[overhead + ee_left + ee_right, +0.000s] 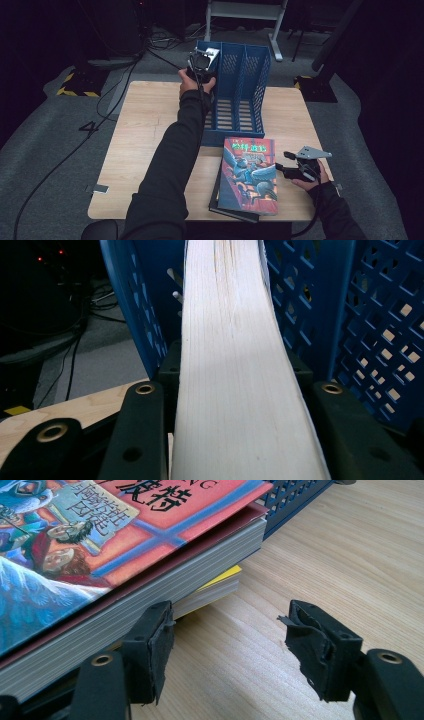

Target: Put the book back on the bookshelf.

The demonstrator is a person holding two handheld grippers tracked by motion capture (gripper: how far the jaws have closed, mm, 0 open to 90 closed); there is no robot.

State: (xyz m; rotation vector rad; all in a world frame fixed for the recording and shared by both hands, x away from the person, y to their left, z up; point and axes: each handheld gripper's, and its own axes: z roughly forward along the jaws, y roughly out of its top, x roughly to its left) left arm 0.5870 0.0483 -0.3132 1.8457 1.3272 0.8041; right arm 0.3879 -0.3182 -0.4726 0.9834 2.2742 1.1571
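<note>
Book [240, 390] clamped in left hand-held gripper [235, 405], at blue rack [370, 330]

We list: table [150, 130], pale matt wood grain; file rack [250, 75], blue perforated plastic; held book [240, 380], cream paper page edges; stacked book [250, 175], glossy printed cover; jaw pads, rough black foam.

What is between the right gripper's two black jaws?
Only bare wooden table, seen in the right gripper view. The right gripper is open beside the colourful book.
</note>
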